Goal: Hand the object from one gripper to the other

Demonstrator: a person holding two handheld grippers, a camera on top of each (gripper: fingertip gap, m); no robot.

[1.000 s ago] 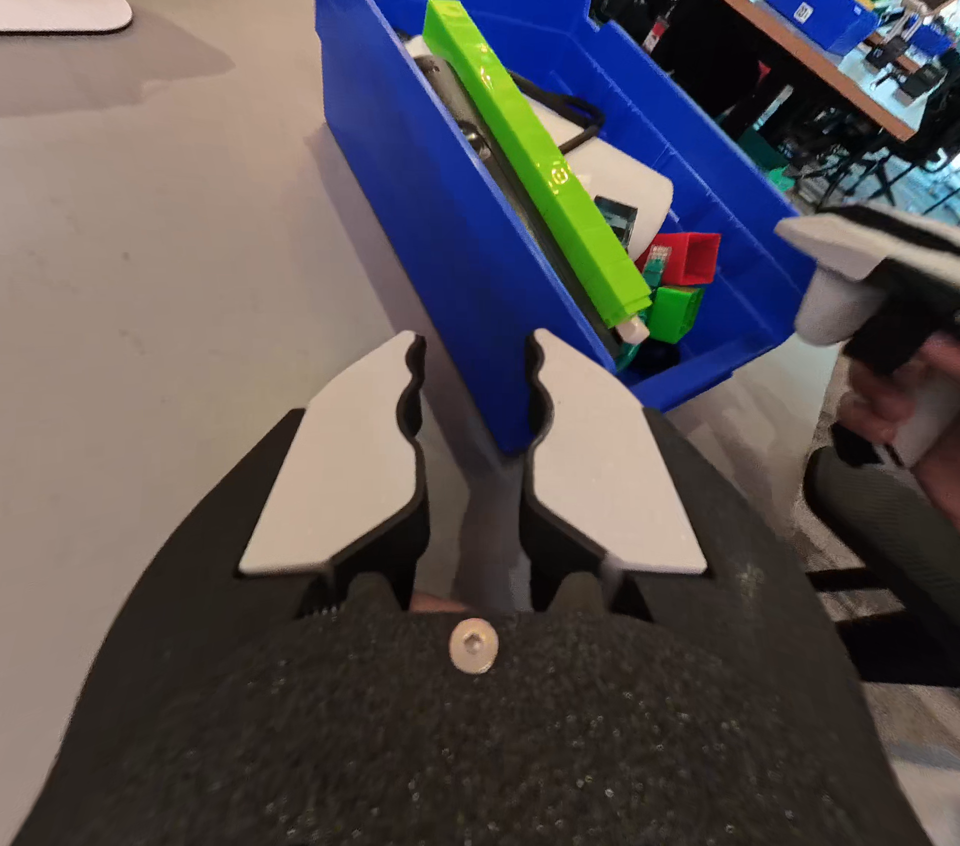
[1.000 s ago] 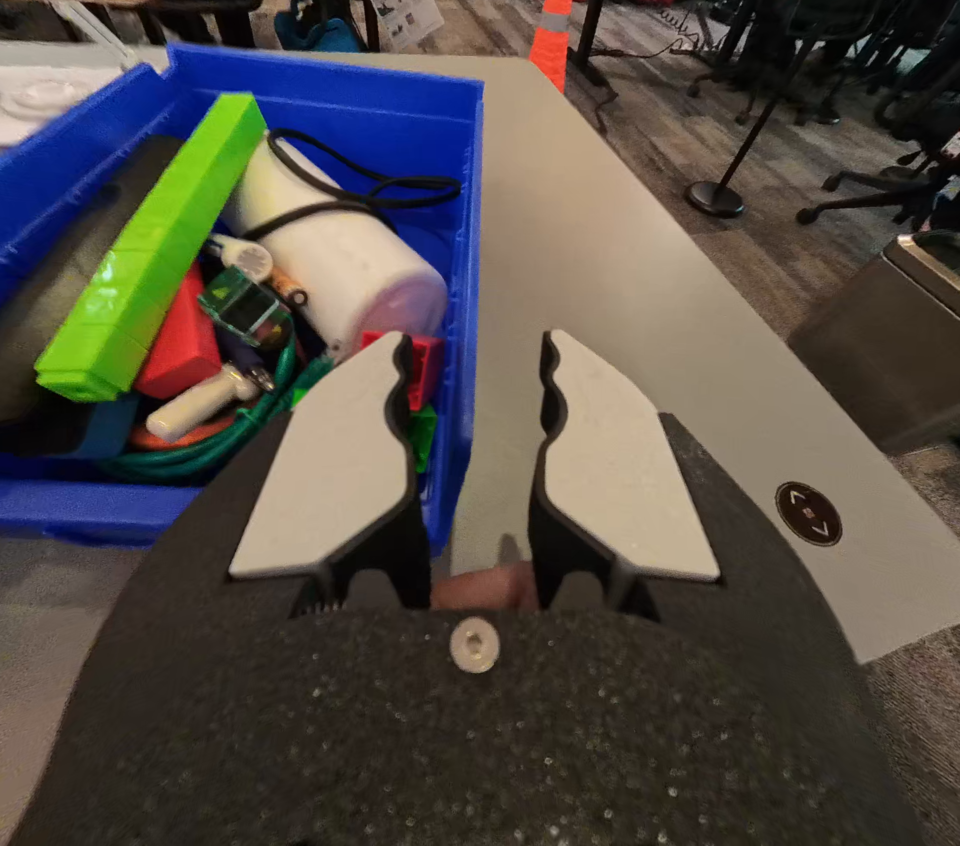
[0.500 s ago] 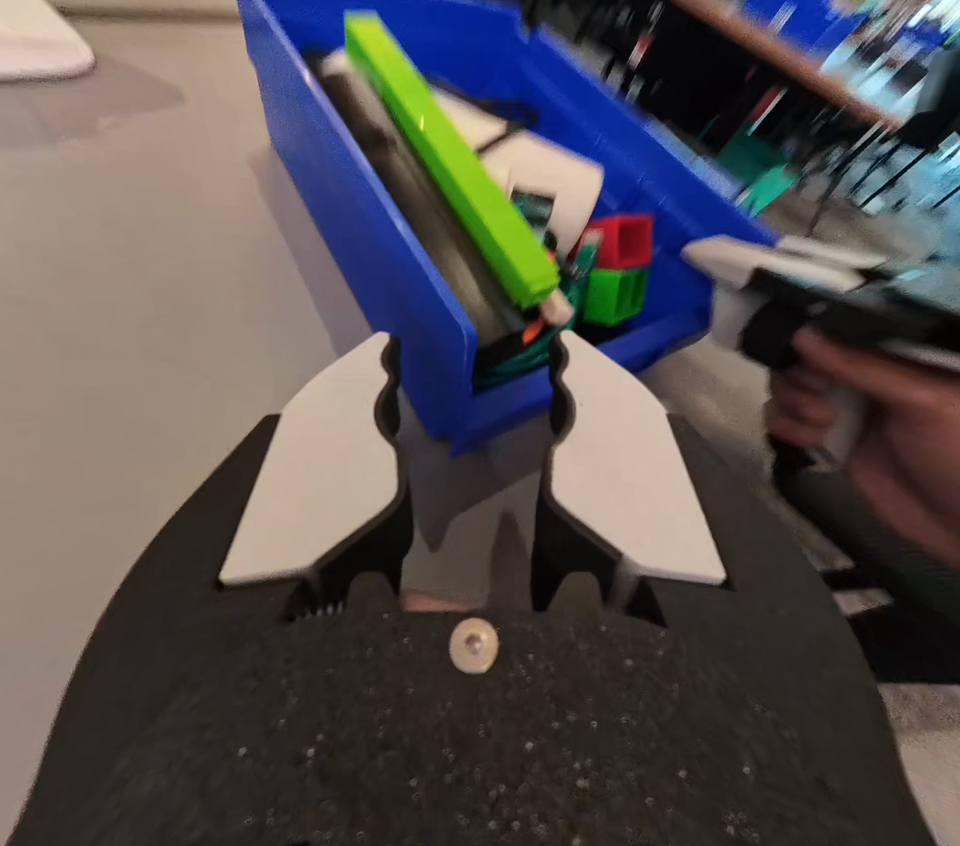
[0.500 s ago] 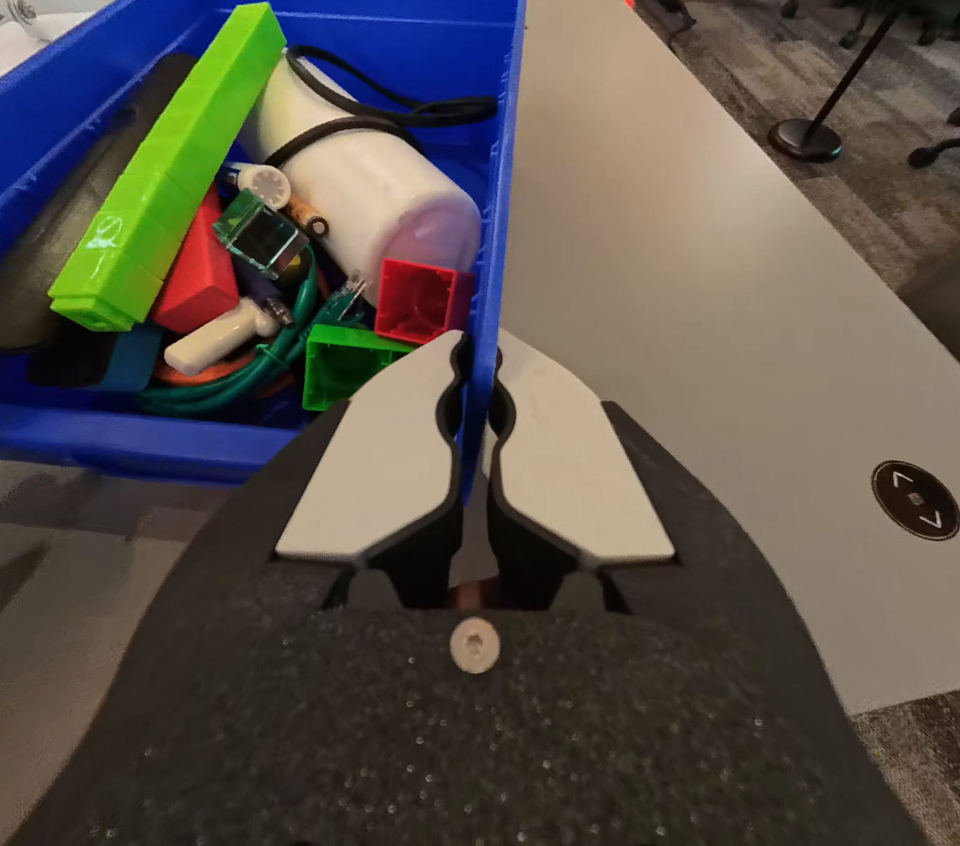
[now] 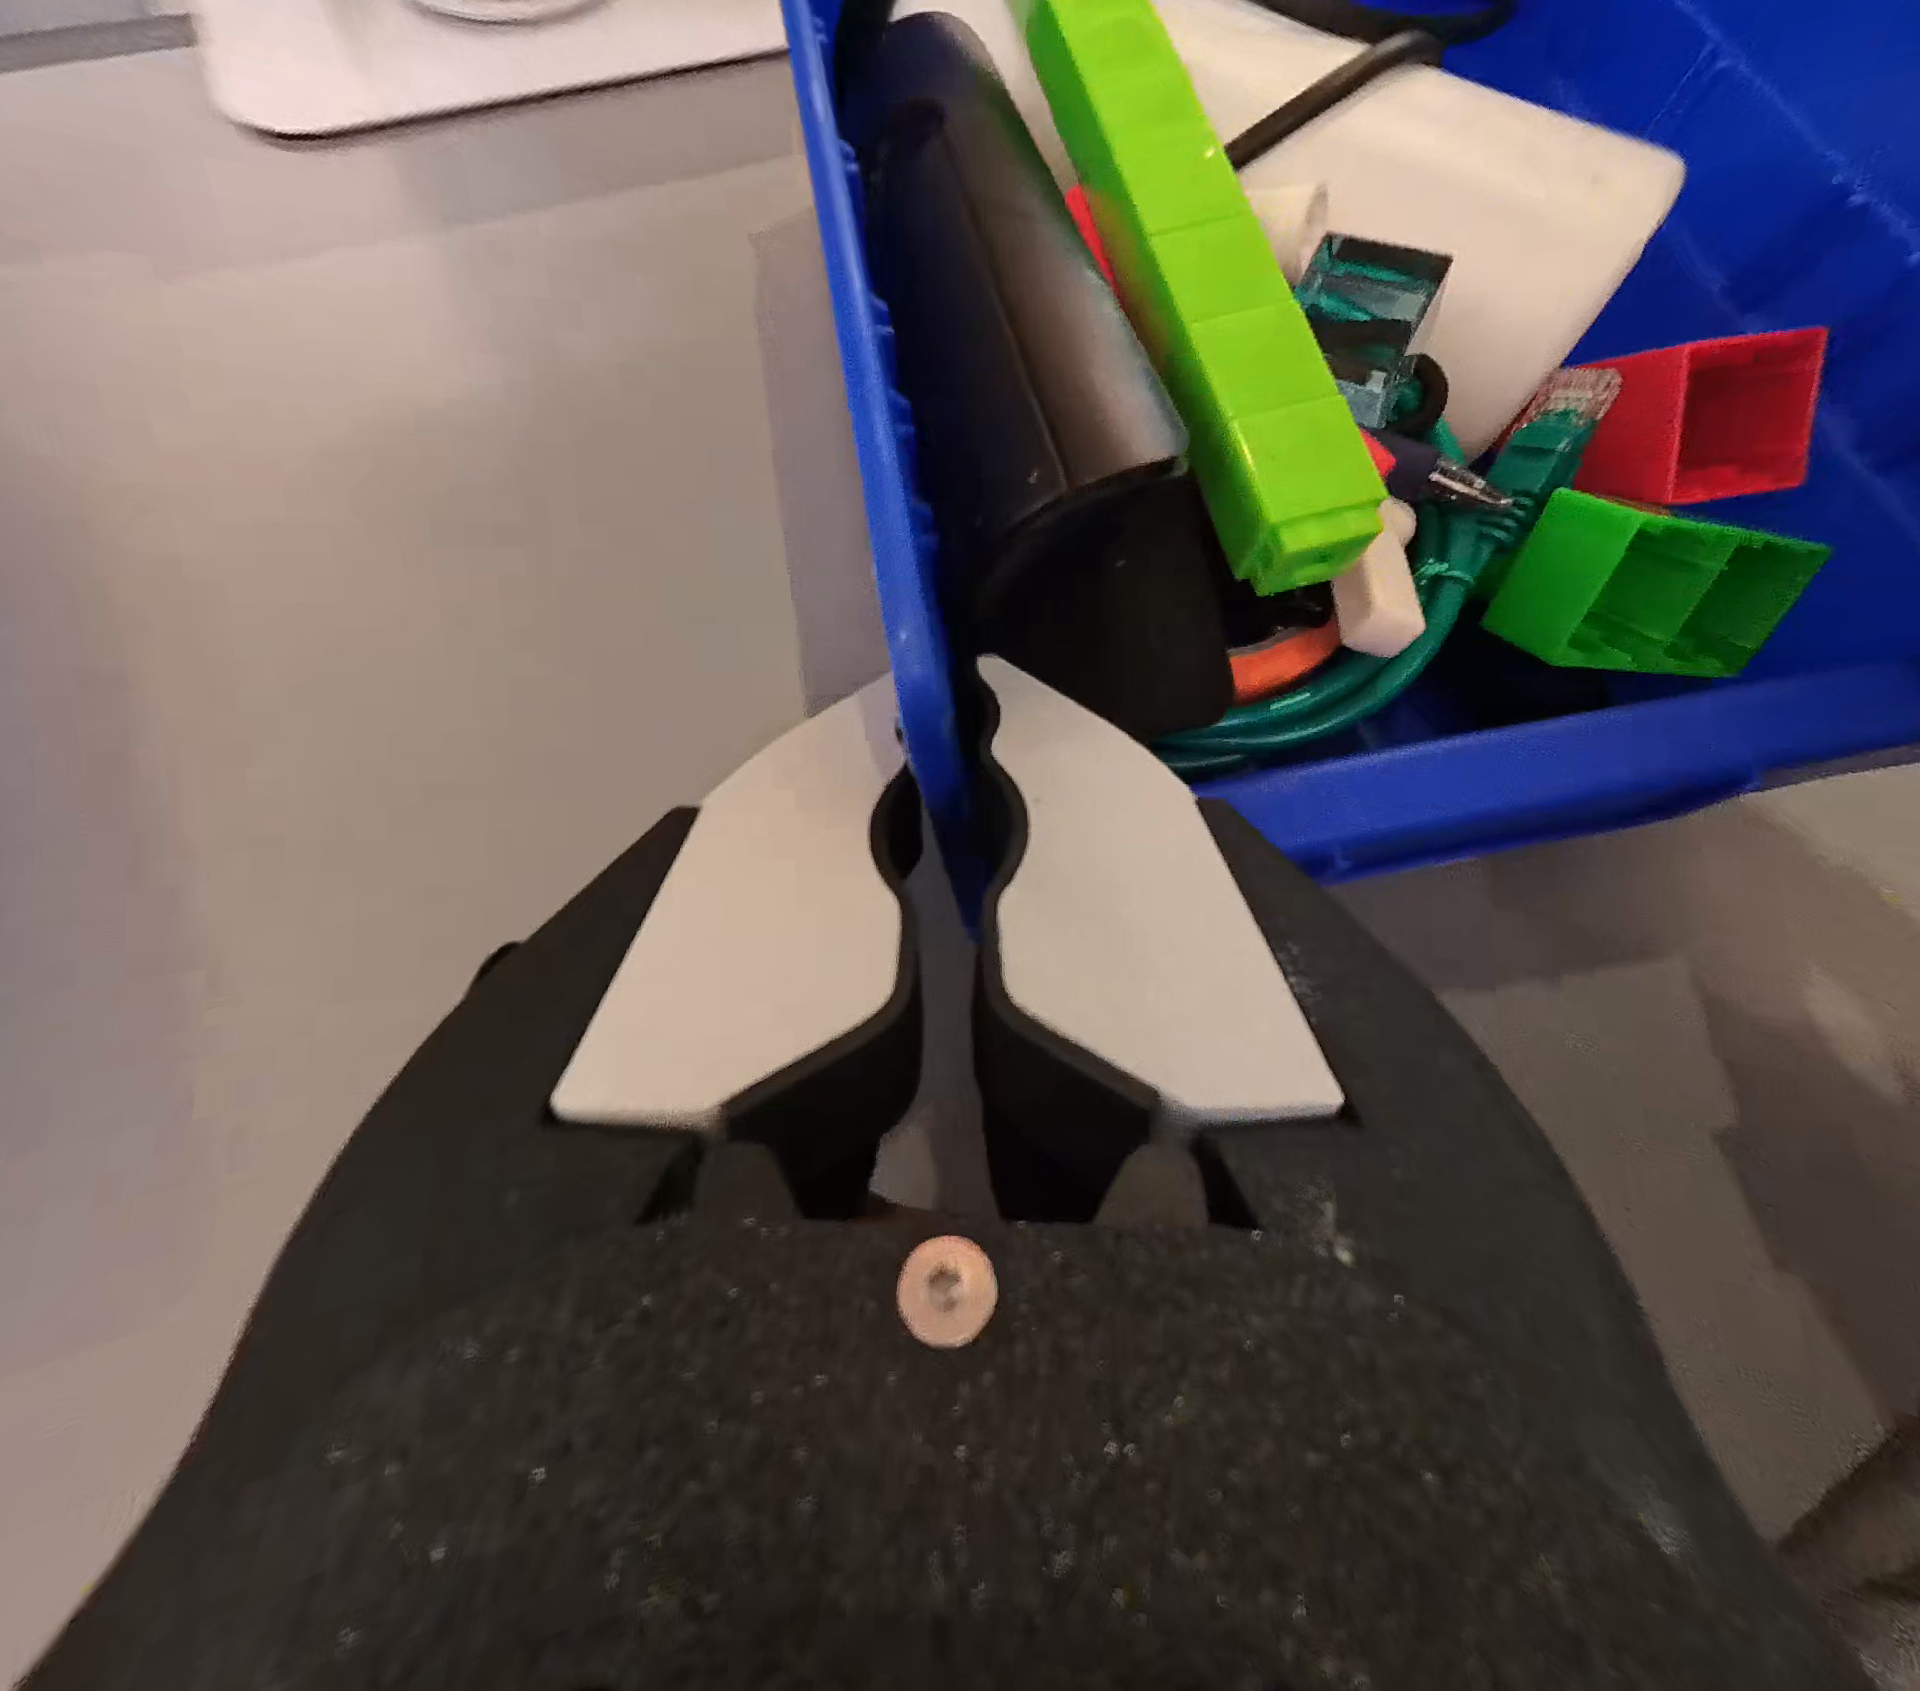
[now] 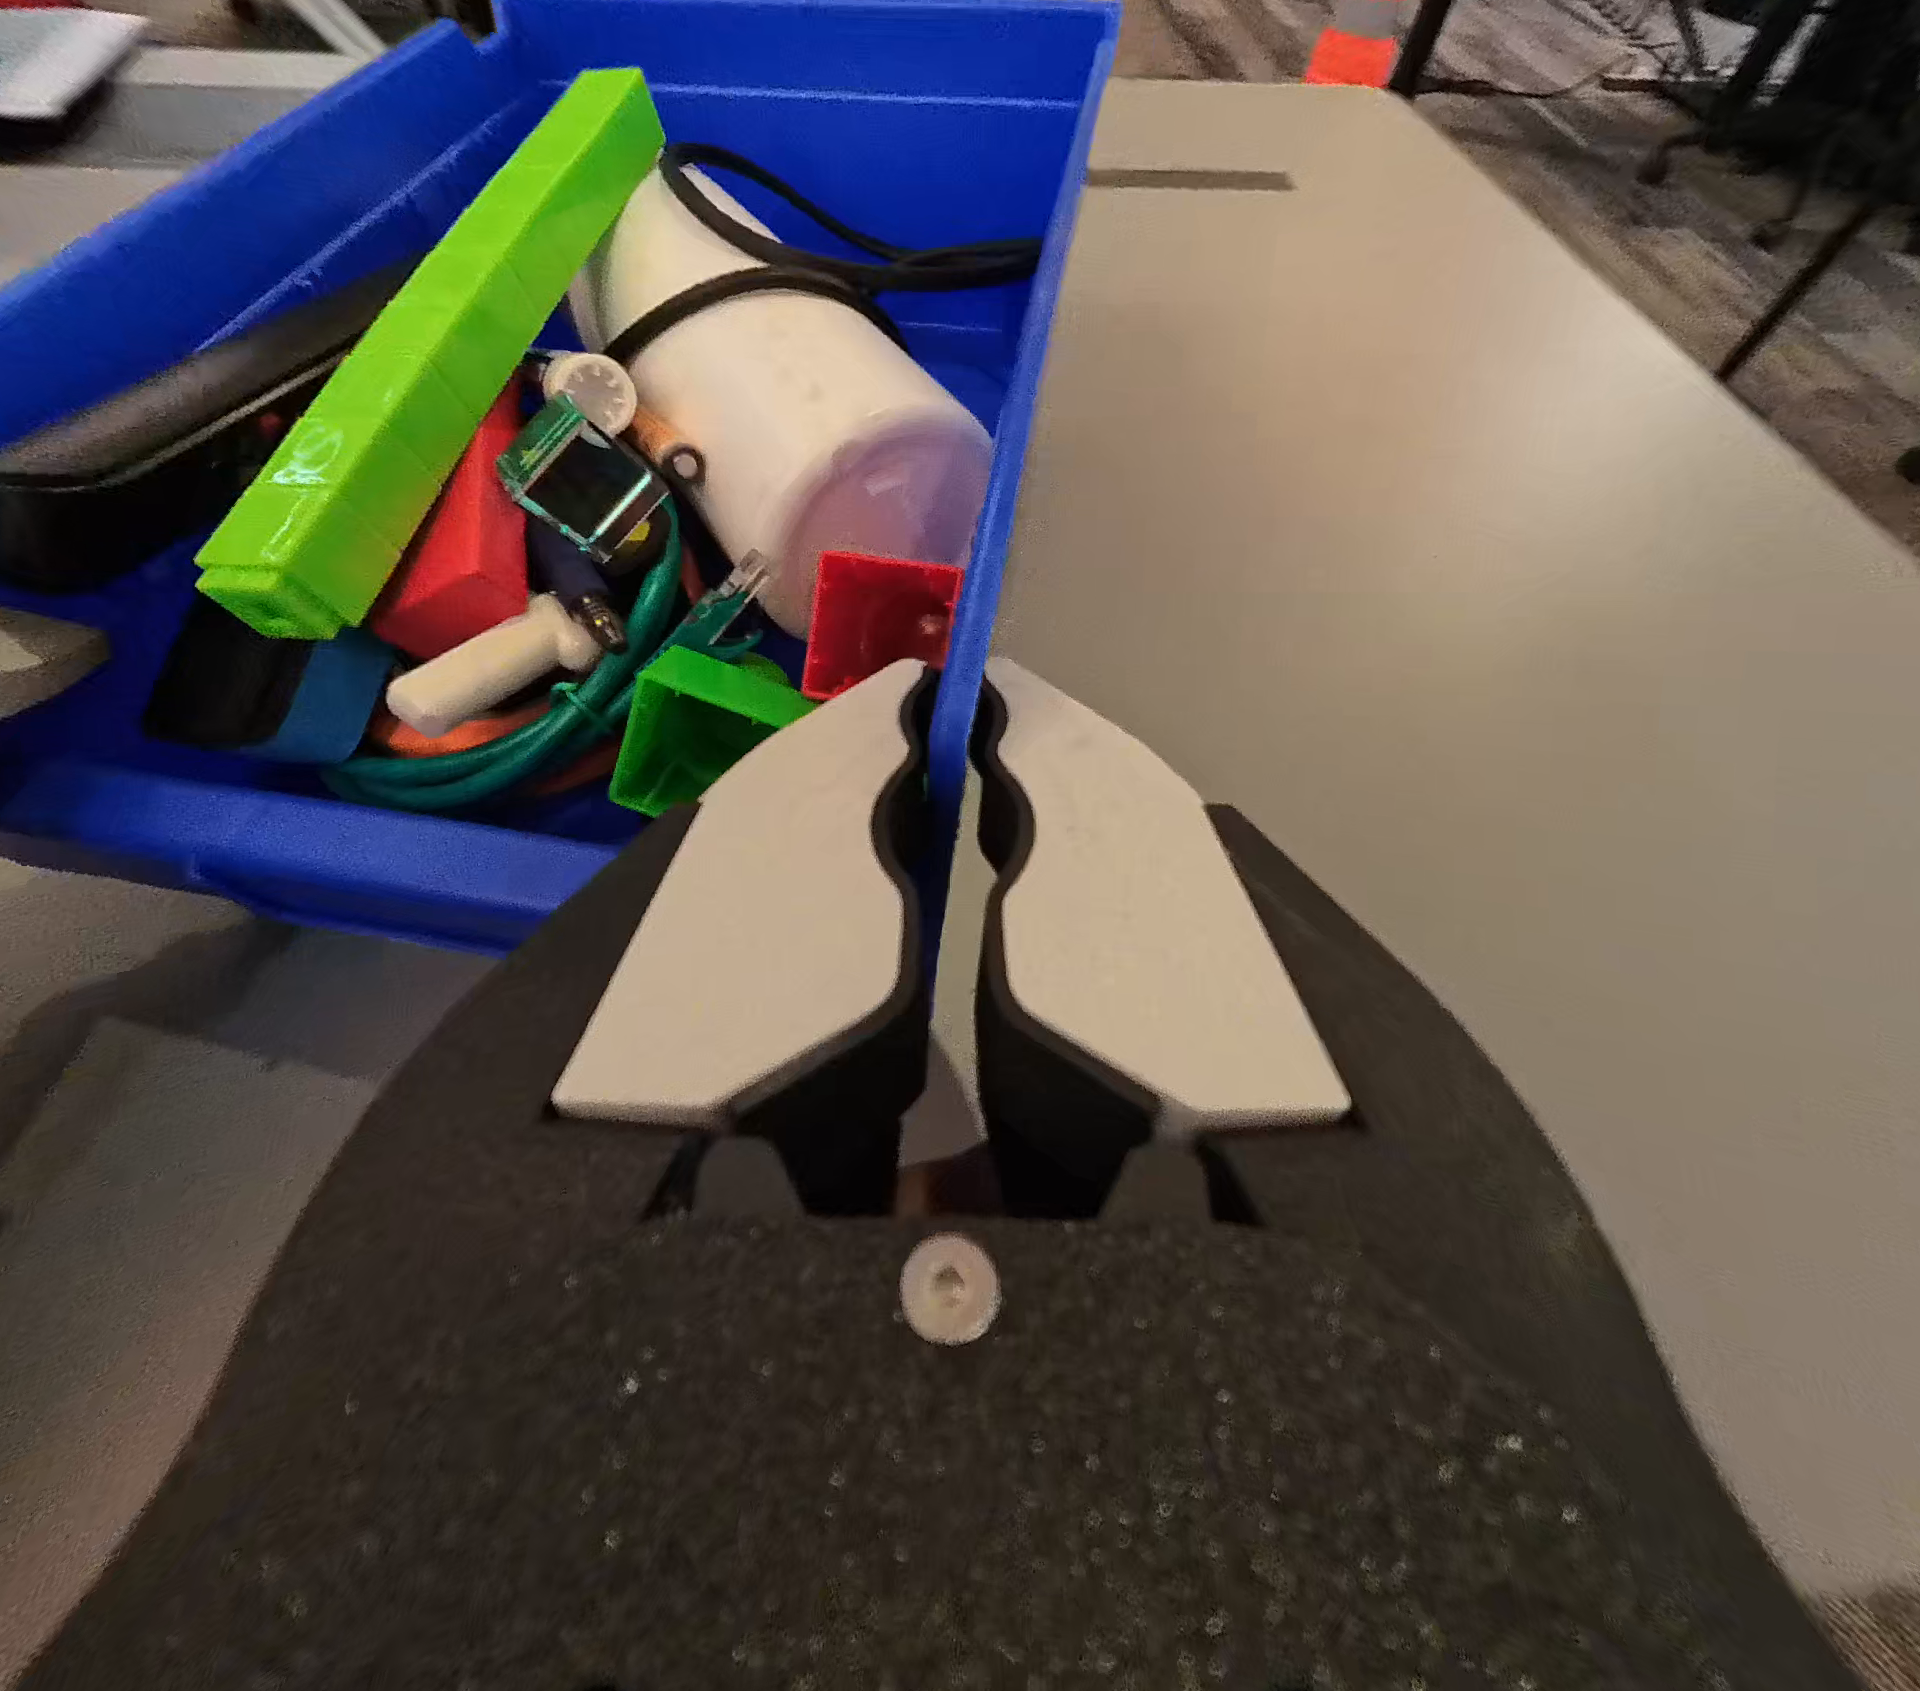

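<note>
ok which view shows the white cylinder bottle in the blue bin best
The right wrist view: the white cylinder bottle shows nearly whole inside the blue plastic bin. In the left wrist view the long green block bar hides part of it.

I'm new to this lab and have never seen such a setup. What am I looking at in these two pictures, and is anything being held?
There is no robot arm. A person carries two hand-held grippers, each with a camera looking forward along its two grey fingers. One picture comes from the left gripper, the other from the right gripper.

On the grey table stands a blue bin of odds and ends: a long green block bar, a white cylinder, a red open cube and green cables.

Each gripper's jaws are closed on a side wall of the bin, left and right, near its front corners.
</note>
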